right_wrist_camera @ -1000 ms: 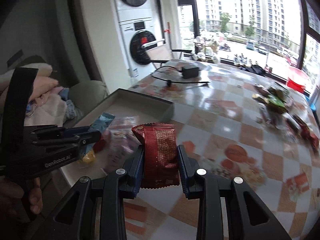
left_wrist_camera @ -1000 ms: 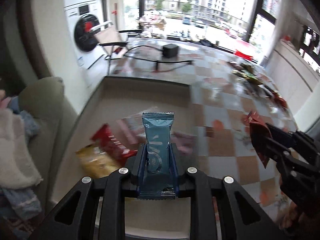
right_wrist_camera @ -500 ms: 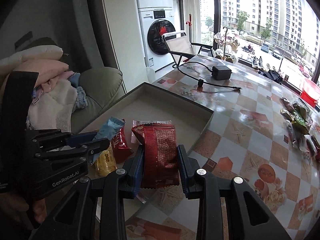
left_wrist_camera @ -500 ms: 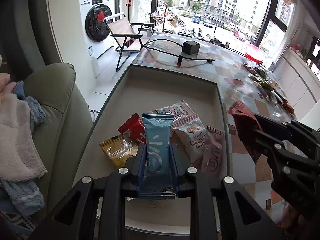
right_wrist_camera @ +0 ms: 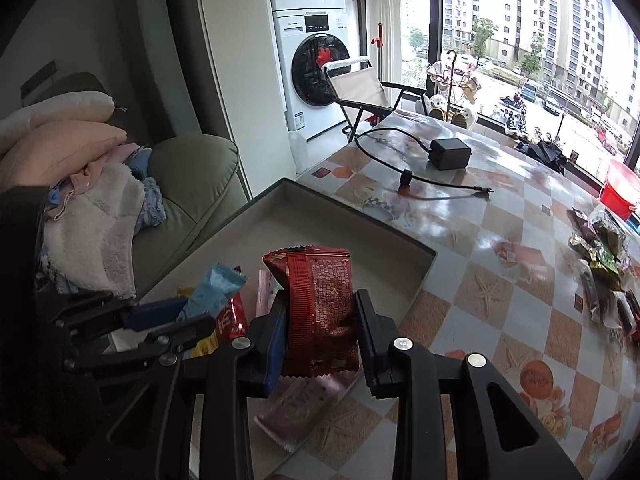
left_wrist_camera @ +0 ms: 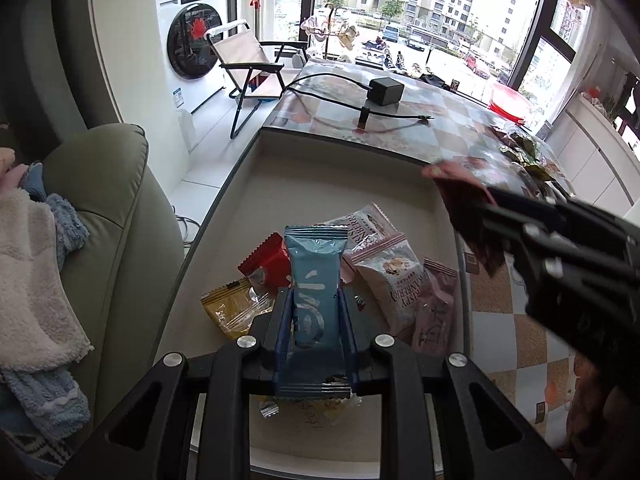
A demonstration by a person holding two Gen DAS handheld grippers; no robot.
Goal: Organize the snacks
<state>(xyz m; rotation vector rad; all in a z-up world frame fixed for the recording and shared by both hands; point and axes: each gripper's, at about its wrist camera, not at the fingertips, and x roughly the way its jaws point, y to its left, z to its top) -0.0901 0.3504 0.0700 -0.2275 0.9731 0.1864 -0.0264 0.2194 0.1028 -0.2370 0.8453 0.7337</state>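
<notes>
My left gripper (left_wrist_camera: 315, 312) is shut on a blue snack packet (left_wrist_camera: 315, 280), held over the grey tray (left_wrist_camera: 320, 184). Under it in the tray lie a red packet (left_wrist_camera: 267, 264), a yellow packet (left_wrist_camera: 230, 307), a white cranberry packet (left_wrist_camera: 394, 280) and a pink one (left_wrist_camera: 436, 312). My right gripper (right_wrist_camera: 320, 316) is shut on a dark red snack packet (right_wrist_camera: 318, 308) above the tray's right rim (right_wrist_camera: 424, 276). In the left wrist view the right gripper (left_wrist_camera: 492, 216) comes in from the right with the dark red packet (left_wrist_camera: 466, 208). In the right wrist view the left gripper (right_wrist_camera: 192, 312) and blue packet (right_wrist_camera: 214, 290) sit low left.
More loose snacks (right_wrist_camera: 600, 256) lie on the checked tablecloth (right_wrist_camera: 500, 280) at the right. A black charger (right_wrist_camera: 450, 154) with its cable lies at the far end, a red bowl (right_wrist_camera: 620, 190) beyond. A green sofa (left_wrist_camera: 108, 216) with piled clothes (left_wrist_camera: 32, 272) stands left of the tray.
Both grippers have moved left over the tray, each keeping its packet. The right gripper with the dark red packet has come closer to the tray's right rim.
</notes>
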